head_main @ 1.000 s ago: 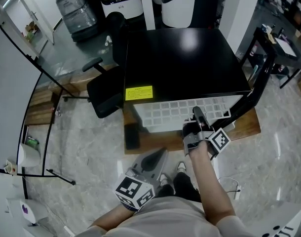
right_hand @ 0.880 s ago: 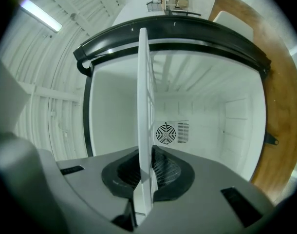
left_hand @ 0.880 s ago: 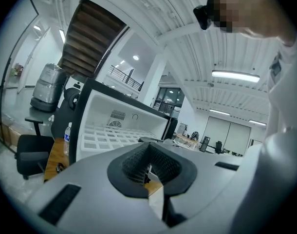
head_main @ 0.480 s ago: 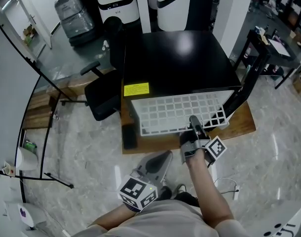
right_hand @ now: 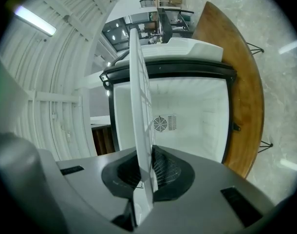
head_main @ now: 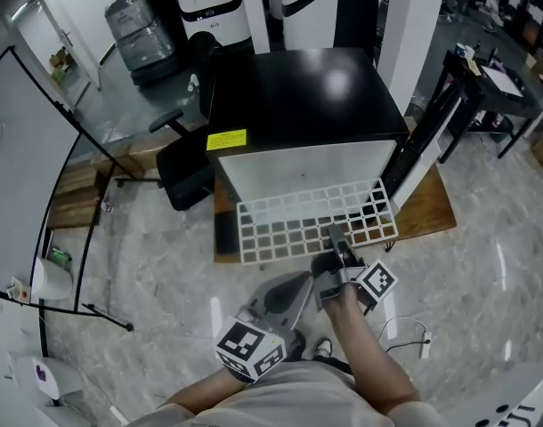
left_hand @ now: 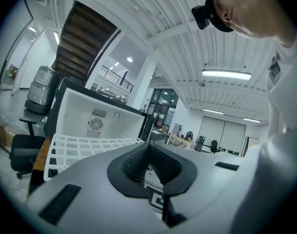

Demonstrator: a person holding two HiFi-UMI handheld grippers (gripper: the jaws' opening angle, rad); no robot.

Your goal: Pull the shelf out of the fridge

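1. Shelf point(head_main: 289, 225): white grid, drawn most of the way out of fridge point(head_main: 298, 96). Rear edge is seen at the opening; whether it's on its runners can't be told.
2. Left tongs point(head_main: 292, 283): jaws shut together, nothing held, kept just below shelf's front. Risk: the shelf's left side is left unsupported, so it could be tipped or twisted once the rear edge comes free.
3. Right tongs point(head_main: 336, 240): clamped on shelf's front rim, thin edge pinched betw. pads. Risk: w/ one narrow grip, the rim could be slipped out by a jerk & the shelf dropped to the floor.
4. Door point(head_main: 418, 154): open at right, near shelf's right corner. The corner could be snagged if the pull is skewed that way.
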